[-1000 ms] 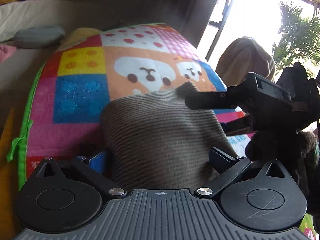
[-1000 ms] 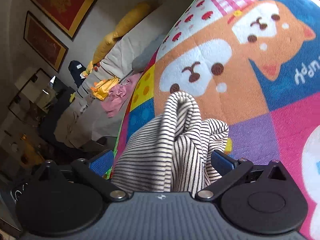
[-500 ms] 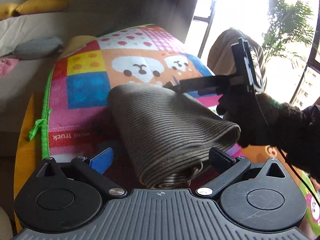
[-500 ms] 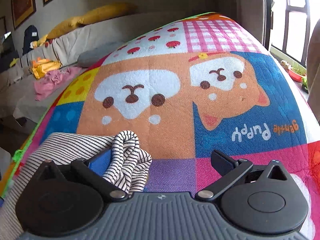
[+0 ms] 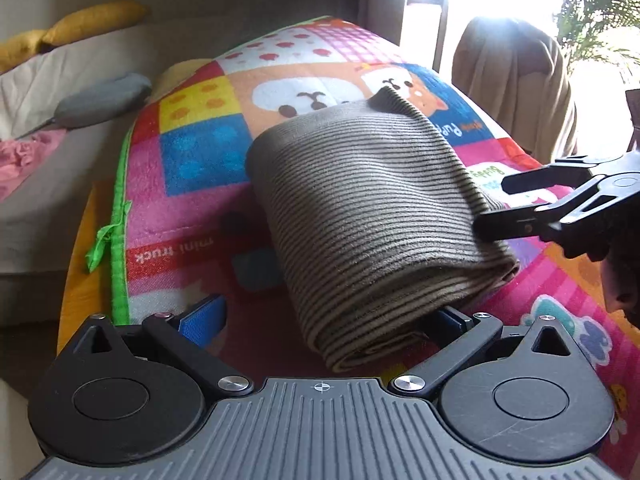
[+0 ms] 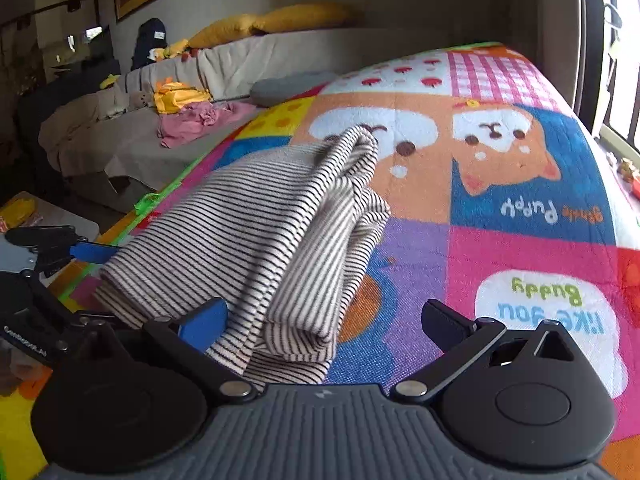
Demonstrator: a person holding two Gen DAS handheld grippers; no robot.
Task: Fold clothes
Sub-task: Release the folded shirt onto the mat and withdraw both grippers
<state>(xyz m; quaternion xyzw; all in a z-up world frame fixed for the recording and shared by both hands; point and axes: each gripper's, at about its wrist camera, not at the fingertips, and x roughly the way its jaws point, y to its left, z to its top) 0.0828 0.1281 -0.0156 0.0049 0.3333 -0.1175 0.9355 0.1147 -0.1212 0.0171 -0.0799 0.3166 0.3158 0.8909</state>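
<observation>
Underneath, the patchwork play mat (image 5: 192,168) leaves open room far and right of the striped garment (image 5: 372,216), which lies folded on it, presumably for another fold. Both tools flank its near edge: left hand-held gripper (image 5: 324,320) spread apart, right hand-held gripper (image 6: 320,320) likewise spread.

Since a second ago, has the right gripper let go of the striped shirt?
Yes. The right gripper is open, and the striped shirt now lies folded on the play mat instead of hanging bunched above it.
</observation>
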